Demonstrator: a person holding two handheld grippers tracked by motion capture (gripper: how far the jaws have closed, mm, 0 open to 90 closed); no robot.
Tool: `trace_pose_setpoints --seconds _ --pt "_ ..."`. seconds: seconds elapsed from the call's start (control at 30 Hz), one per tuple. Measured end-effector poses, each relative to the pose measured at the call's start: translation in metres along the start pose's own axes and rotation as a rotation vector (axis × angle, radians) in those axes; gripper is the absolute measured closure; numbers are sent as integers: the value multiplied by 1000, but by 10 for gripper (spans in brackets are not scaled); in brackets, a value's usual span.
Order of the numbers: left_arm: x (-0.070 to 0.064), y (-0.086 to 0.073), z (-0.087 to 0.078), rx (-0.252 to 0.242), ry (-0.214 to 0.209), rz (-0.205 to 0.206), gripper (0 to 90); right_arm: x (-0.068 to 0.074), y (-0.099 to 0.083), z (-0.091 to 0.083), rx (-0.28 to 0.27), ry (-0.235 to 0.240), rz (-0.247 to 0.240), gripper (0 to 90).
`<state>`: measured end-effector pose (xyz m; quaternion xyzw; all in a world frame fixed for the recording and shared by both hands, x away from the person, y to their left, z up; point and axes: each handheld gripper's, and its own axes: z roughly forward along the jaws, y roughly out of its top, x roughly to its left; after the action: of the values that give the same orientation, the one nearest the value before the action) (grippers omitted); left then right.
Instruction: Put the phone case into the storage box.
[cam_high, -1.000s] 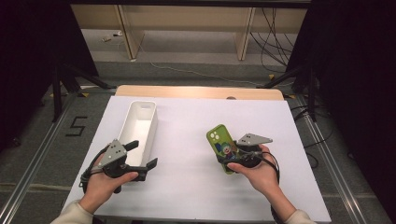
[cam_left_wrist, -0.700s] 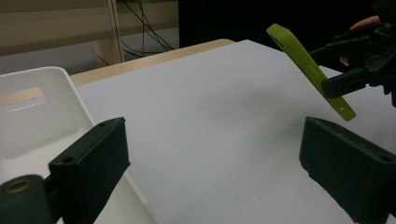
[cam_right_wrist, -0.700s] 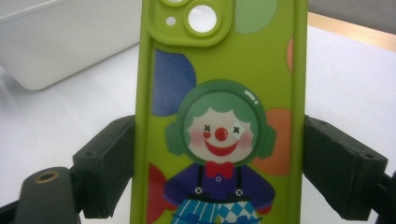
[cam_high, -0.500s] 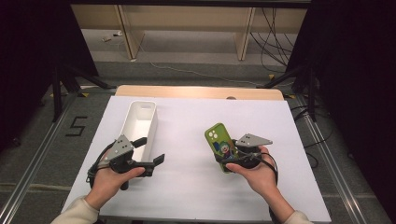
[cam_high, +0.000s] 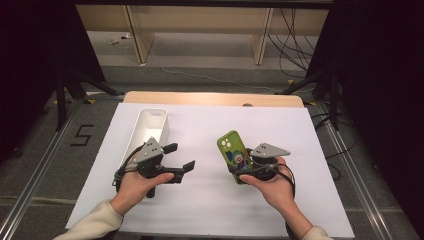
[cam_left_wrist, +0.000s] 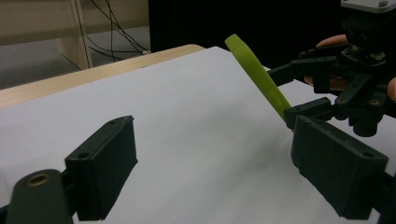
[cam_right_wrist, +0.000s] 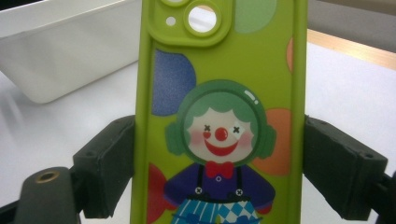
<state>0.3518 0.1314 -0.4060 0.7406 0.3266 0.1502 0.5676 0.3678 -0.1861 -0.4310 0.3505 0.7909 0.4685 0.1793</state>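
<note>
The only writing you can read is a black "5" (cam_high: 83, 135) marked on the floor left of the surface (cam_high: 210, 200); the phone case carries no lettering, just a clown with a red nose, green hair, a red bow tie and blue braces among coloured balloons.

Your right gripper (cam_high: 239, 170) has its jaws clenched on the two long edges of the green clown phone case (cam_high: 232, 152), holding it tilted up off the white surface, camera cut-outs at the far end. In the right gripper view the case (cam_right_wrist: 219, 116) stands squarely between the two black jaws, each pressed to one side. Your right hand (cam_high: 272, 187) wraps the handle from below, forearm coming in from the bottom right.

Your left gripper (cam_high: 180, 157) hovers with its jaws released and wide apart, nothing between them, pointing right toward the case. Your left hand (cam_high: 140, 185) grips it just beside the near end of the white rectangular bin (cam_high: 150, 131). In the left gripper view the case (cam_left_wrist: 254, 74) appears edge-on, slanted, beyond the spread jaws
</note>
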Motion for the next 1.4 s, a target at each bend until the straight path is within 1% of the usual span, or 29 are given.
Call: trace_pose_setpoints --seconds 0.07,0.13,0.2,0.4,0.43,0.6,0.63,0.87,0.97,1.4 --pt "-3 4 6 -4 -10 -1 146 1 1 0 -5 -2 1 166" --pt "-4 5 7 -3 -16 0 149 1 1 1 -9 -1 1 166" --pt "-7 8 13 -5 -27 -7 152 3 2 2 -14 -1 -3 167" --pt "-10 11 21 -11 -40 -8 162 5 2 5 -11 6 -8 167" --pt "-12 12 23 -8 -47 -6 164 6 2 5 -10 6 -8 167" --pt "-16 14 29 -2 -54 -4 173 6 2 6 -13 6 -11 167" --pt "-17 14 32 0 -56 -10 175 7 2 6 -14 5 -12 167" --pt "-18 16 37 5 -58 -4 176 7 3 5 -20 4 -11 167" --pt "-19 16 39 10 -60 -10 179 7 3 5 -25 1 -11 167" --pt "-23 18 48 13 -67 9 189 10 5 6 -34 2 -14 167"
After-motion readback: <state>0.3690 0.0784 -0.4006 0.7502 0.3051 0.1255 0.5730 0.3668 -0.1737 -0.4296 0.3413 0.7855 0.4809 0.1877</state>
